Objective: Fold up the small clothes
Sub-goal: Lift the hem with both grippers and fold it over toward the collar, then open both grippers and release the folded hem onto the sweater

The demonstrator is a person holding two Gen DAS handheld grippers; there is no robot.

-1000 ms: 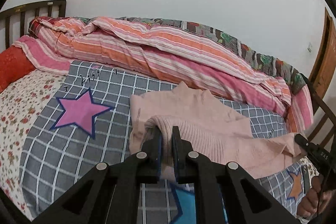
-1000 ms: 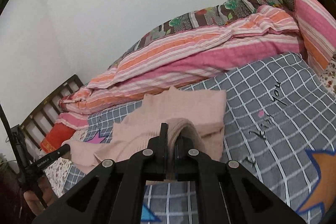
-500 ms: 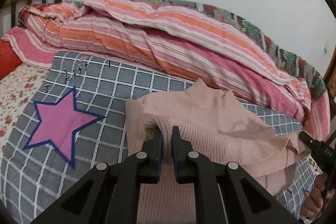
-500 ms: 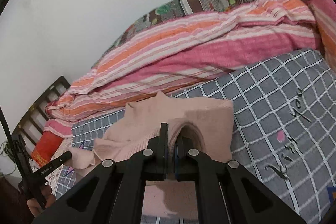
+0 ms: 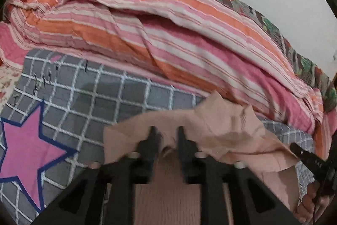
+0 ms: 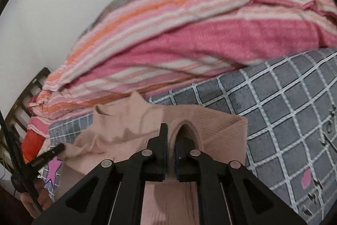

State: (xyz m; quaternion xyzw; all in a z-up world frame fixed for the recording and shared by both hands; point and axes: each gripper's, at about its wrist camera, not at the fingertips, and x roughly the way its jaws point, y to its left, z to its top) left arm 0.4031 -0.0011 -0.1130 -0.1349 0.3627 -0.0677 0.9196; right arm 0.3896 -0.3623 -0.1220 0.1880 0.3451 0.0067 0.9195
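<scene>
A pale pink knit sweater [image 5: 231,130] [image 6: 126,125] lies on the grey checked bed sheet [image 5: 94,98] [image 6: 284,109], its lower part folded up over the body toward the collar. My left gripper [image 5: 166,134] is low over the fold with its jaws opening. Fabric sits loosely between them and the pads stand clear of it. My right gripper [image 6: 171,136] is at the fold's other end, its jaws just starting to part. A loop of knit still arches around the fingers there, pinched in a narrow slit.
A rolled pink and orange striped quilt [image 5: 168,35] [image 6: 189,35] lies along the wall just beyond the sweater. A pink star print [image 5: 25,144] marks the sheet at left. A dark wooden headboard [image 6: 31,85] and a red pillow [image 6: 31,144] stand at the bed's end.
Both grippers carried the sweater's edge forward and down toward the collar and quilt. The left jaws went from shut on the knit to clearly apart. The right jaws parted slightly.
</scene>
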